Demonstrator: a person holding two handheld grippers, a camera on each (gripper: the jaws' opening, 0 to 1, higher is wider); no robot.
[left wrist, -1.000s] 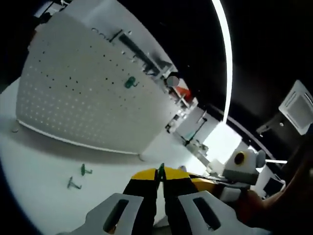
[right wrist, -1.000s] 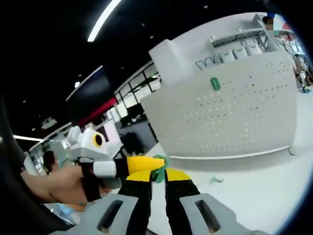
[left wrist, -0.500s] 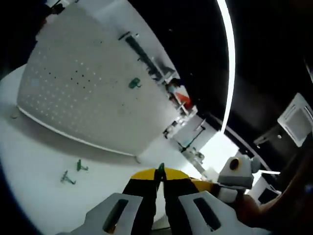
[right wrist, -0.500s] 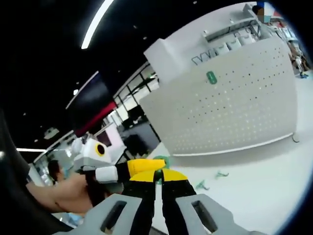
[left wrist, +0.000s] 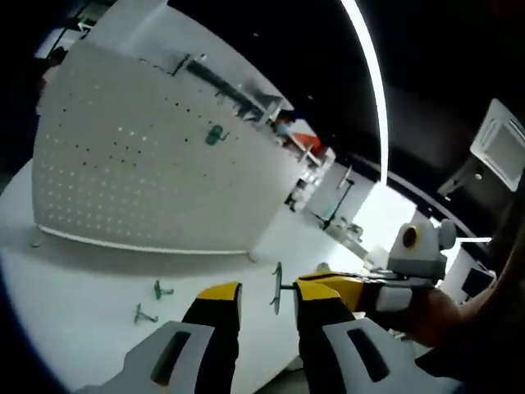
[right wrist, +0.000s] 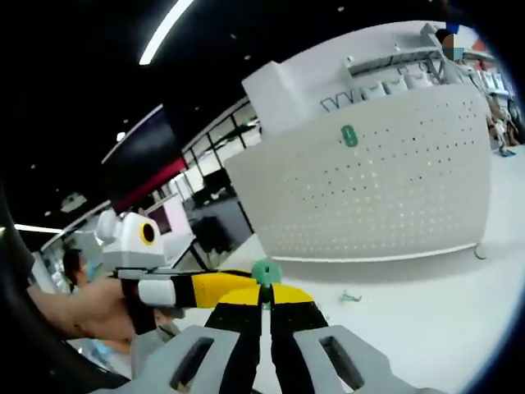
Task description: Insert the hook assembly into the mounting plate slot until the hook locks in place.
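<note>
While the left tool (left wrist: pixel 256 305) gapes empty, the right tool (right wrist: pixel 262 300) pinches the small green plastic hook (right wrist: pixel 264 272) between them.

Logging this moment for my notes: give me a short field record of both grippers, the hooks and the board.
left gripper: jaws open, nothing held
right gripper: jaws shut on green hook
pegboard: upright on white table
mounted hook: on pegboard, upper part
loose hooks: two on table before pegboard
</note>
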